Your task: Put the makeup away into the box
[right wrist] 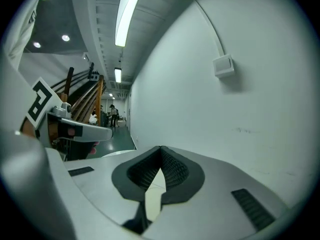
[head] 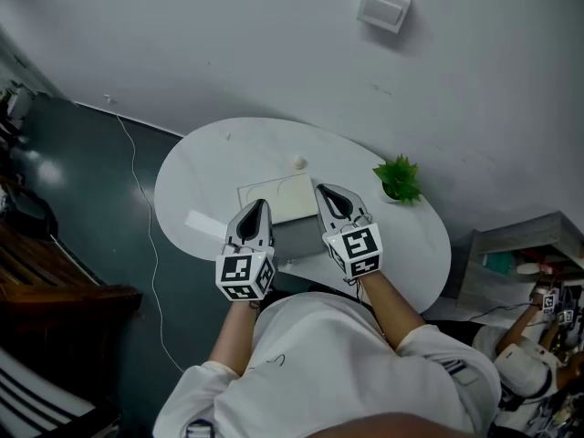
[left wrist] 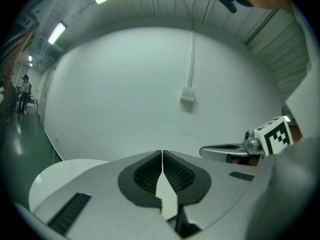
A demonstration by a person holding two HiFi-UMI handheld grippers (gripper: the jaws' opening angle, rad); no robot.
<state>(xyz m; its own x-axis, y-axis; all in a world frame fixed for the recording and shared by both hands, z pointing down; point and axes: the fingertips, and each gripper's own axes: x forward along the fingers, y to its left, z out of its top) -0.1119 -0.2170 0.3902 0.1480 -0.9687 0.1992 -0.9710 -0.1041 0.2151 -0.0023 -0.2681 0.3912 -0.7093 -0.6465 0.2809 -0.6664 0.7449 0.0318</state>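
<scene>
A flat cream box (head: pixel 276 199) lies in the middle of the white oval table (head: pixel 201 181), with a grey part (head: pixel 297 238) at its near side. Beyond the box sits a small pale round item (head: pixel 298 162). My left gripper (head: pixel 262 204) and my right gripper (head: pixel 321 190) are raised side by side above the box's near edge, pointing towards the wall. Both are shut with nothing between the pads. The left gripper view shows its closed jaws (left wrist: pixel 162 153) with the right gripper (left wrist: pixel 225 151) beside them. The right gripper view shows its closed jaws (right wrist: pixel 160 149) and the left gripper (right wrist: pixel 80 129).
A small green plant (head: pixel 398 178) stands on the table at the right. A flat white piece (head: pixel 203 223) lies left of the box. A cable (head: pixel 141 199) runs over the dark floor at the left. A white wall with a mounted box (head: pixel 383 9) is behind the table.
</scene>
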